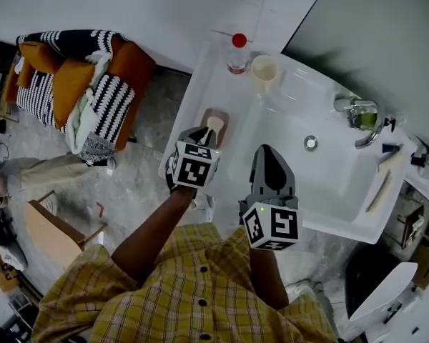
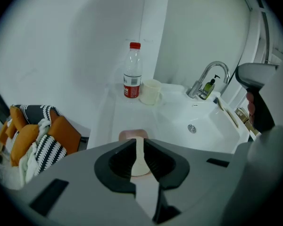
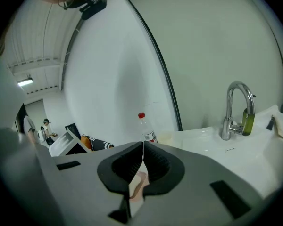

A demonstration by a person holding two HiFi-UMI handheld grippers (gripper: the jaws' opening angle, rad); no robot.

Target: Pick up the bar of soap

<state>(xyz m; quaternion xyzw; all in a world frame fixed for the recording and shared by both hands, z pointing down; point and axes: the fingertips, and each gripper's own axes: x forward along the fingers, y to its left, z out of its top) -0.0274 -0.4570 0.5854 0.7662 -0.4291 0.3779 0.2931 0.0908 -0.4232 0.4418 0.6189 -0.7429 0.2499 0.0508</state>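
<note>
A cream bar of soap [image 1: 214,124] lies in a pinkish soap dish [image 1: 223,116] on the left ledge of the white sink [image 1: 329,191]. My left gripper [image 1: 199,136] hovers just above the dish's near end. In the left gripper view its jaws [image 2: 139,143] stand a narrow slit apart, nothing pinched, with the soap [image 2: 138,160] and dish [image 2: 127,134] showing below through the gap. My right gripper [image 1: 267,151] is over the basin's front edge, its jaw tips [image 3: 142,146] meeting, empty.
A red-capped bottle [image 1: 237,53] and a cream cup [image 1: 264,70] stand at the ledge's far end. A chrome faucet [image 1: 356,113] with a green bottle beside it is at the right. A chair with orange and striped cushions [image 1: 79,84] stands left of the sink.
</note>
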